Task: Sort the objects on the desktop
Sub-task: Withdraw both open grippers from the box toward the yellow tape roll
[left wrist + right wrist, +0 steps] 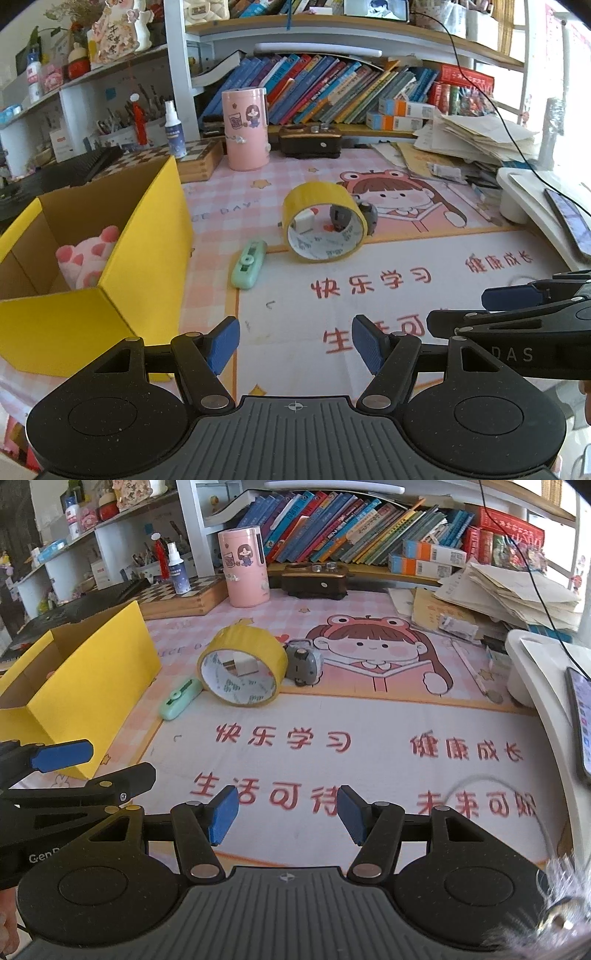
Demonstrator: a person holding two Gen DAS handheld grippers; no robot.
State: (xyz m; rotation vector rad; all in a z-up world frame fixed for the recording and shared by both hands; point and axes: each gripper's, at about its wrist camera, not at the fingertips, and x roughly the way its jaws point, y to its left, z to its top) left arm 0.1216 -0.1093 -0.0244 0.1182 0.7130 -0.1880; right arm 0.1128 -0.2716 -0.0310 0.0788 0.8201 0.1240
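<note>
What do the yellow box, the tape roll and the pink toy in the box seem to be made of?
Yellow box: likely cardboard, matte, with a brown inside and folded flaps. Tape roll: glossy yellow plastic film on a printed white core, probably card. Pink toy: soft plush by its fuzzy surface.

I read mat (369, 266) as smooth printed vinyl, slight sheen | tape (324, 229) glossy yellow plastic, white paper-like core | box (110, 266) matt yellow card, raw brown inside | plush (86, 258) fuzzy cloth | fingers (223, 345) ribbed blue rubbery pads on speckled matt black plastic | case (248, 263) smooth mint plastic
</note>
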